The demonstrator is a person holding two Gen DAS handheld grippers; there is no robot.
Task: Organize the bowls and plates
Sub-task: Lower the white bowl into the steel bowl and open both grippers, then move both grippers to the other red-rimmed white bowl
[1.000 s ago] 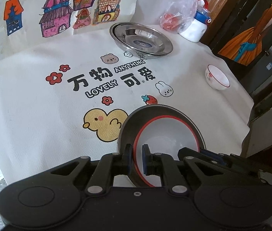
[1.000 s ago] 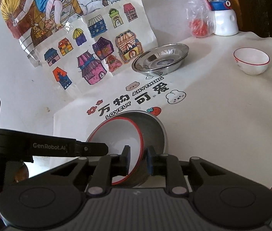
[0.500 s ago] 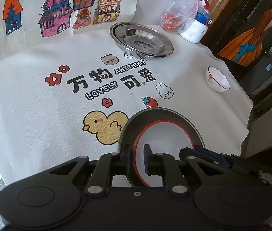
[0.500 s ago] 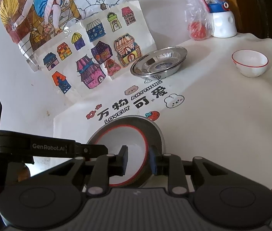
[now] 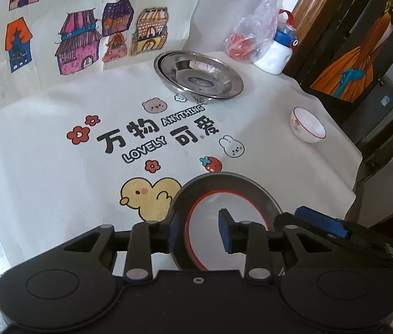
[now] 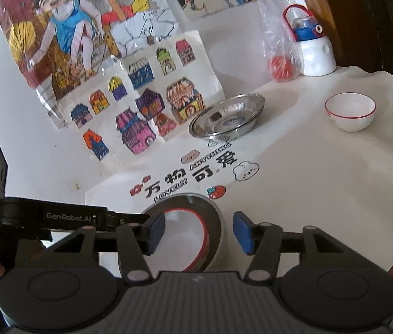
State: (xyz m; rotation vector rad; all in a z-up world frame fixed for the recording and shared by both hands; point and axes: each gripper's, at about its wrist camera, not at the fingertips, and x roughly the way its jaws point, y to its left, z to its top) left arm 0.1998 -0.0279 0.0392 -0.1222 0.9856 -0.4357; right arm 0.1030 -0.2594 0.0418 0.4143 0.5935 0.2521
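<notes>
A white bowl with a red rim (image 5: 210, 217) sits inside a steel plate (image 5: 224, 183) at the near edge of the table; both show in the right wrist view too, the bowl (image 6: 179, 239) and the plate (image 6: 213, 217). My left gripper (image 5: 199, 232) is open, its jaws standing either side of the bowl's rim. My right gripper (image 6: 199, 233) is open around the same bowl and plate from the other side. A stack of steel plates (image 5: 199, 75) (image 6: 228, 118) stands at the back. A second white bowl (image 5: 307, 129) (image 6: 349, 111) stands at the right.
A white tablecloth with cartoon prints (image 5: 146, 136) covers the table. A water bottle (image 5: 277, 53) and a plastic bag with red items (image 5: 246, 41) stand at the back right. Drawings lean on the wall (image 6: 140, 105). The table edge drops off at the right (image 5: 355, 172).
Both grippers have opened: they were shut on the bowl's rim and the plate, and the jaws now stand apart. The bowl and plate rest on the table.
</notes>
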